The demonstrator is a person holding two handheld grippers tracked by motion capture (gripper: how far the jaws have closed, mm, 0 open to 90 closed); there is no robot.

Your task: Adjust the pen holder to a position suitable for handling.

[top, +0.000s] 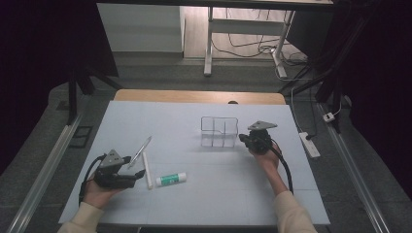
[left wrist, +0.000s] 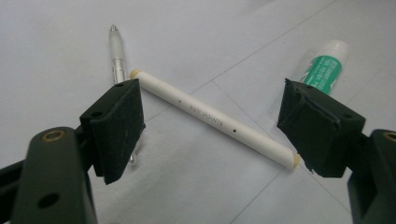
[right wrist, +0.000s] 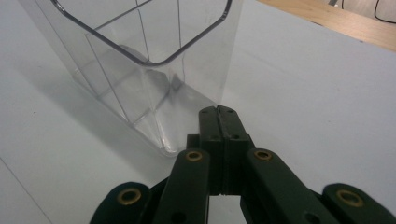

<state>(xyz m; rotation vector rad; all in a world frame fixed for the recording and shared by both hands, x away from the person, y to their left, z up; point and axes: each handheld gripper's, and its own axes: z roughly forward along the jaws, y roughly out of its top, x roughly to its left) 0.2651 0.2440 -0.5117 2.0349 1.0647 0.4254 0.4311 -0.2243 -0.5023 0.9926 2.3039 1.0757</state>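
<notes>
The left gripper [left wrist: 212, 126] hovers with jaws spread wide astride a white stick [left wrist: 215, 119] printed KEY POINTS, lying flat between a clear pen [left wrist: 118, 58] and a green-labelled glue stick [left wrist: 325, 65]. To the right, the right gripper [right wrist: 218, 114] is clenched empty just beside a clear divided container [top: 219, 131] standing upright. All rest on a pale blue table [top: 209, 194], with a grey floor [top: 160, 75] and cables beyond

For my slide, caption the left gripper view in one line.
Open left gripper poised over a white marker, with a clear pen and green glue stick beyond.
</notes>
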